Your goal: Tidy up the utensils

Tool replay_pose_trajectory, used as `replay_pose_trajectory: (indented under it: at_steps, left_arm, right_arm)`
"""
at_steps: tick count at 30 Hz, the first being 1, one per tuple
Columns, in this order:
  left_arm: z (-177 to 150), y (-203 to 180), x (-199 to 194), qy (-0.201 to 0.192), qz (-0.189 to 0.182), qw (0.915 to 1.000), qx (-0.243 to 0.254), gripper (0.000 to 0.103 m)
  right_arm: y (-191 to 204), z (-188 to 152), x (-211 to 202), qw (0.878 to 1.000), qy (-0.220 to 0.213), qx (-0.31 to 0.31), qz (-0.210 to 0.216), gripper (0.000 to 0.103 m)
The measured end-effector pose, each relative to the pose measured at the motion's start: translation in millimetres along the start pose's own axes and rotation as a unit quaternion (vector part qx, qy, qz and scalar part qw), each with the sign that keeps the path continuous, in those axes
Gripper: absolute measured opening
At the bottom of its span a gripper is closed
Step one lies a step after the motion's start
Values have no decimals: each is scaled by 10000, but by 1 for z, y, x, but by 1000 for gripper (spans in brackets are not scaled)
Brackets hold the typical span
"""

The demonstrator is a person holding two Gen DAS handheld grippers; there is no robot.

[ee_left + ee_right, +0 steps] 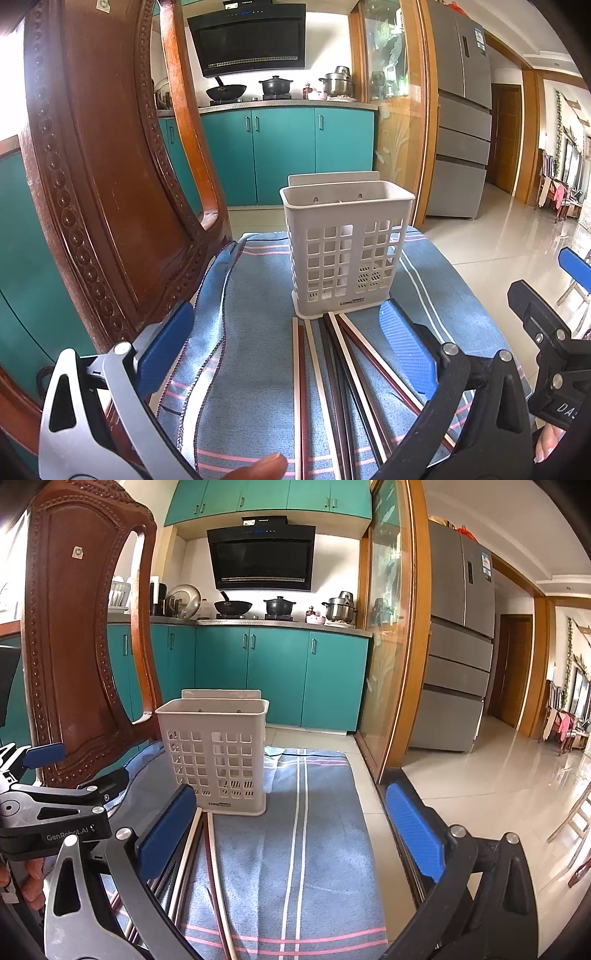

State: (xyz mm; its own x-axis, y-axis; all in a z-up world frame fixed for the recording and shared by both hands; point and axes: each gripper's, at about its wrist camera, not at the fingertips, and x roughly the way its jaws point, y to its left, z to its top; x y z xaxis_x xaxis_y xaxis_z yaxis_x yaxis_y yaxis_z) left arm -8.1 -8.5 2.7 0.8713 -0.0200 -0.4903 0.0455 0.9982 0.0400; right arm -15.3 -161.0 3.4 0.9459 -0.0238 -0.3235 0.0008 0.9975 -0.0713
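Observation:
A white slotted utensil holder [345,254] stands upright on a blue striped cloth [251,369]; it looks empty. Several chopsticks [334,384], dark red, white and black, lie on the cloth just in front of it, pointing at its base. My left gripper [288,354] is open, its blue pads on either side of the chopsticks, above them. In the right wrist view the holder [216,753] is ahead to the left and the chopsticks [199,864] lie by the left pad. My right gripper [291,842] is open and empty over the cloth [295,849].
A carved wooden chair back [92,184] rises close on the left, also in the right wrist view [81,635]. The cloth ends at a drop to tiled floor [491,236] on the right. Teal kitchen cabinets [280,155] and a fridge [461,110] stand behind.

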Motion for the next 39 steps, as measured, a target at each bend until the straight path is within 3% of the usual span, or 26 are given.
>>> replay_pose_trajectory:
  at_steps: [39]
  left_arm:
    - [-2, 1, 1, 26, 5, 10000, 14, 100]
  right_arm:
    - [1, -2, 3, 9999, 75, 60, 43, 101]
